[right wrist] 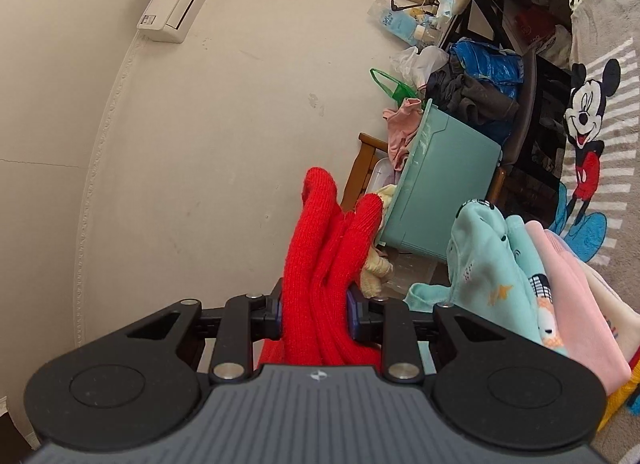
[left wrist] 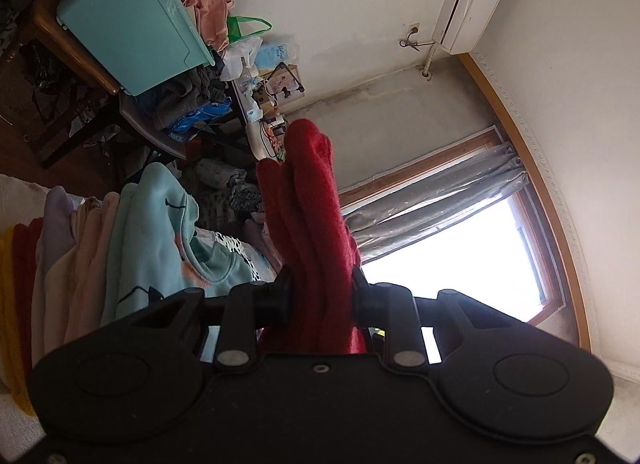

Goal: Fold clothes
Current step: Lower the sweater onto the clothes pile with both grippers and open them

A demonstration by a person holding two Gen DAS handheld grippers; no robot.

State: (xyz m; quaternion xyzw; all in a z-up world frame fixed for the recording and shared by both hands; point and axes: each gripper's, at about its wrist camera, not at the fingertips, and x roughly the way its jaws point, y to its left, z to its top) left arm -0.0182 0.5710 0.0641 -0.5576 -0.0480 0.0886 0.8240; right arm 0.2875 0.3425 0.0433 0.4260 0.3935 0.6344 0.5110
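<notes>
Left gripper (left wrist: 322, 296): jaws clamping bunched folds of the red knit sweater (left wrist: 308, 200).
Right gripper (right wrist: 314, 312): likewise pinching the same knit, which is rising just ahead.
Handling: seeming soft, light, stretchy; gripping near edges is likely best.
Beyond: teal bin (right wrist: 436, 192) holding pink and cream clothes; folded stack (right wrist: 532, 284) lying beside.

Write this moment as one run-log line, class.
left gripper: shut on red knit | right gripper: shut on red knit | folded pile: beside
</notes>
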